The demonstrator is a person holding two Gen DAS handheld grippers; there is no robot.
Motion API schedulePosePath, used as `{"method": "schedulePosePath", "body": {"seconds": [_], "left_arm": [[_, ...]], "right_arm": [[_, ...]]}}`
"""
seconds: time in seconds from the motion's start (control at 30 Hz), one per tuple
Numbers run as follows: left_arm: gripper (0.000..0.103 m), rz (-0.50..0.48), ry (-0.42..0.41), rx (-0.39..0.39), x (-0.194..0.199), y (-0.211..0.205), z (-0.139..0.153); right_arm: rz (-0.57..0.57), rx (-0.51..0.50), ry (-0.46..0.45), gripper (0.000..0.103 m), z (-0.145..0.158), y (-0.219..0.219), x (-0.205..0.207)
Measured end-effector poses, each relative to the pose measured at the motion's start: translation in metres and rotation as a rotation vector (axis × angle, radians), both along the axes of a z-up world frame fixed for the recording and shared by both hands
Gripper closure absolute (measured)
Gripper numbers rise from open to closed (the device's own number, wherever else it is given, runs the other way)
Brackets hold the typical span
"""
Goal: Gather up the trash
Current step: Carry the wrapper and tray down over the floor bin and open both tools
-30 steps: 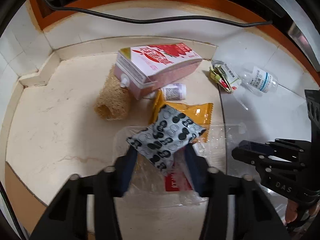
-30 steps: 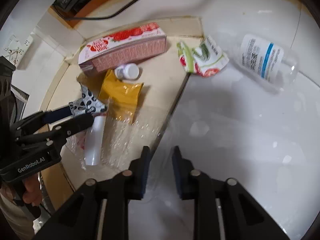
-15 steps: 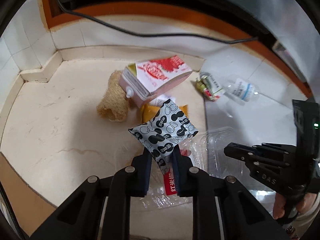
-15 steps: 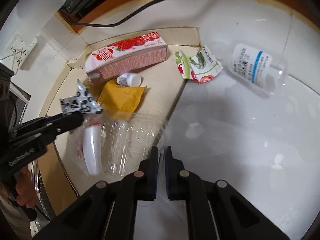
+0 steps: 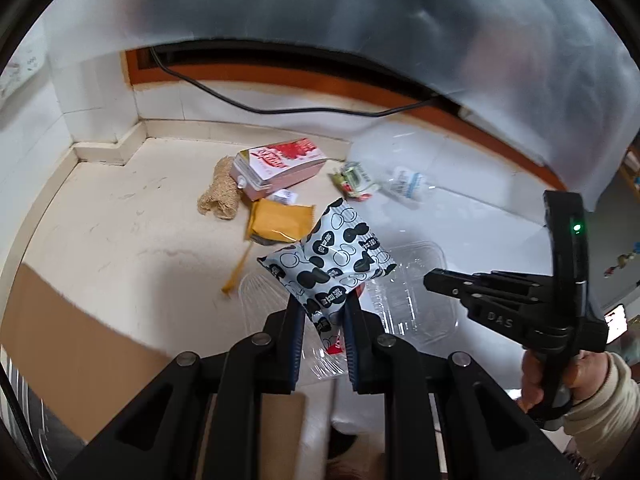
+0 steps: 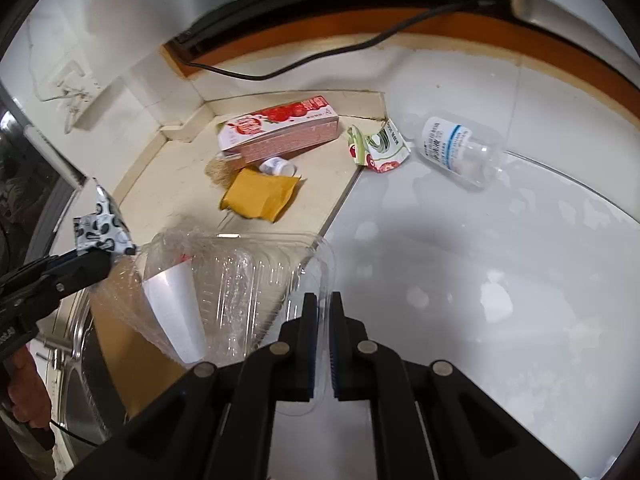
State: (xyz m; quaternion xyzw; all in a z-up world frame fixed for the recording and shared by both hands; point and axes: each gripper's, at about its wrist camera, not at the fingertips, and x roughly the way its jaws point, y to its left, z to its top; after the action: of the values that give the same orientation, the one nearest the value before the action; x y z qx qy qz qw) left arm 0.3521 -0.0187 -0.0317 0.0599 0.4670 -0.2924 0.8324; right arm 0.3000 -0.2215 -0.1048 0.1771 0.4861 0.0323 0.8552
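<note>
Both hands have come up and away from the tabletop [image 5: 100,240] since a second ago, and each carries something. The larger load is the clear plastic clamshell tray [image 6: 240,280]: the right gripper [image 6: 323,320], whose fingers stood apart around its rim a second ago, has just been closing and now pinches that rim, and the tray hangs tilted clear of the surface with crumpled film and a white cup-like piece riding in it. The left gripper [image 5: 323,312] has likewise just been closing; its fingers now clamp the lower corner of the black-and-white spotted snack packet [image 5: 328,264], held above the tray. Two pieces of trash look secured, so the next step is probably carrying them to a bin, which neither view shows.

Left on the tabletop, from largest down: the strawberry milk carton [image 6: 276,130], the clear labelled bottle [image 6: 456,148], the orange pouch [image 6: 260,196], the crumpled green-and-red wrapper [image 6: 380,148], and a small white bottle [image 6: 276,166] just beside the carton.

The right wrist view shows the pinch on the tray rim plainly; the left wrist view shows that gripper only from the side, so the contact is hidden there. The left view alone shows the loofah-like scrubber [image 5: 218,196] fully, and a red label [image 5: 335,345] under the packet, possibly on the film.
</note>
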Motion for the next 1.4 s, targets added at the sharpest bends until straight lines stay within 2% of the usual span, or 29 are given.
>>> {"method": "schedulePosePath", "body": {"seconds": [0.2,0.33,0.53,0.67,0.87,1.1,1.27,1.33,1.4], "left_arm": [[0.087,0.038,-0.003,-0.044,-0.069,0.006,0.022],[0.087,0.105,0.017,-0.08,-0.116,0.02,0.026],[0.087,0.205,0.027,-0.102,-0.188,0.038,0.015],[0.087,0.273,0.051,-0.101,-0.235,0.048,-0.005],[0.087,0.349,0.101,-0.045,-0.291,0.052,-0.058],[0.087,0.403,0.177,0.028,-0.321,0.052,-0.14],[0.087,0.42,0.239,0.065,-0.319,0.054,-0.217],[0.087,0.429,0.272,0.078,-0.315,0.057,-0.259],[0.087,0.436,0.296,0.086,-0.306,0.058,-0.301]], "right_arm": [[0.047,-0.055,-0.048,0.098,0.033,0.003,-0.059],[0.07,-0.115,-0.063,0.098,0.047,0.0,-0.104],[0.098,-0.2,-0.057,0.098,0.052,-0.005,-0.168],[0.133,-0.213,-0.038,0.098,0.041,-0.007,-0.208],[0.177,-0.28,-0.004,0.098,0.005,0.004,-0.254],[0.189,-0.412,0.047,0.098,-0.061,0.028,-0.276],[0.18,-0.494,0.08,0.098,-0.126,0.051,-0.276],[0.169,-0.516,0.095,0.098,-0.153,0.058,-0.271],[0.153,-0.528,0.122,0.098,-0.193,0.066,-0.263]]}}
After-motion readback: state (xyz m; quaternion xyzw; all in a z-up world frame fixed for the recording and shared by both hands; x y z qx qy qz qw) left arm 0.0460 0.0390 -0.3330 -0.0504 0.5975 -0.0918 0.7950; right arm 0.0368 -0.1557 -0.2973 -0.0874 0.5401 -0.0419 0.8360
